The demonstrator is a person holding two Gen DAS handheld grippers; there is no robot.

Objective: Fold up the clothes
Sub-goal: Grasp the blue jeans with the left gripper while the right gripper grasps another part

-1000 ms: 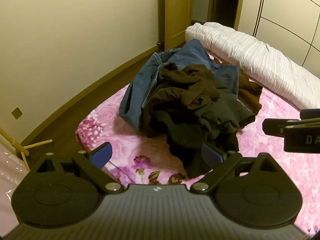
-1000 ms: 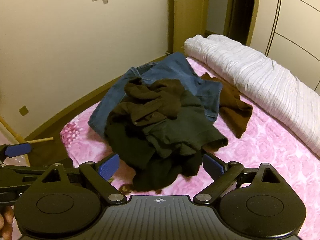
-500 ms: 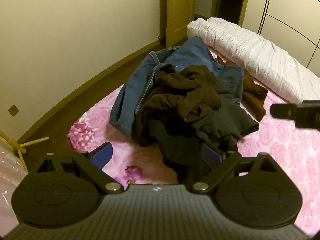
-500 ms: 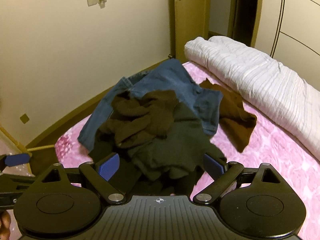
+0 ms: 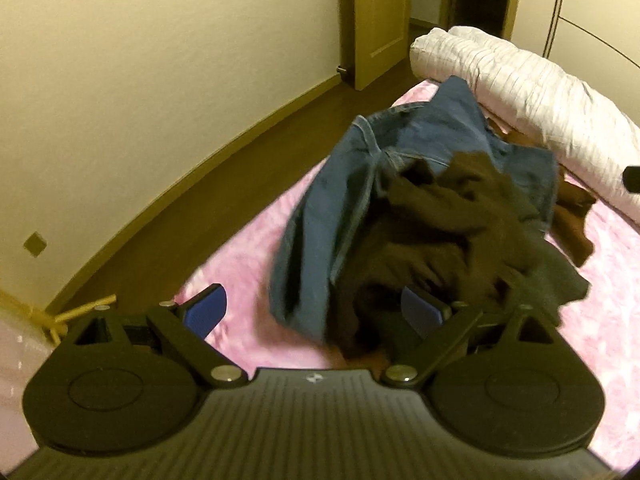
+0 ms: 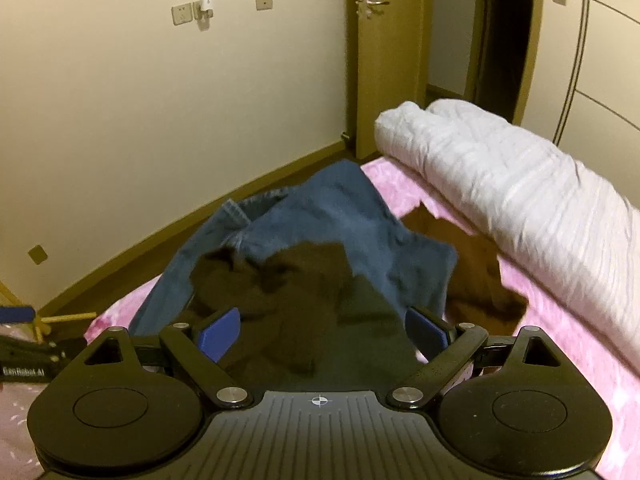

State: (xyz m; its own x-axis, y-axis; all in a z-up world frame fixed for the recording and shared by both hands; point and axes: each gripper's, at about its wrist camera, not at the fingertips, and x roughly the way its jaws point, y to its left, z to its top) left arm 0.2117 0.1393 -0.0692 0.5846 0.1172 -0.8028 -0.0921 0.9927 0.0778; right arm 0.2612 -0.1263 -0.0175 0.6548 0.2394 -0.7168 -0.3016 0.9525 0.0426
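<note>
Pink floral bedspread [image 5: 248,256] fills the scene, a rolled white quilt [image 6: 520,184] along its far side; on it sits the heap of clothes: blue jeans [image 5: 344,208] underneath, dark garments [image 5: 448,232] piled on top, a brown piece [image 6: 480,276] beside the quilt; left gripper [image 5: 316,310] hovers at the heap's near edge, fingers spread wide, holding nothing; right gripper [image 6: 322,332] likewise wide apart over the dark cloth, empty.

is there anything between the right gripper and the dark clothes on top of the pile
Nothing visible. The open right gripper points straight at the crumpled dark brown and black garments, which lie on top of the blue denim jeans on the pink floral bedspread.
</note>
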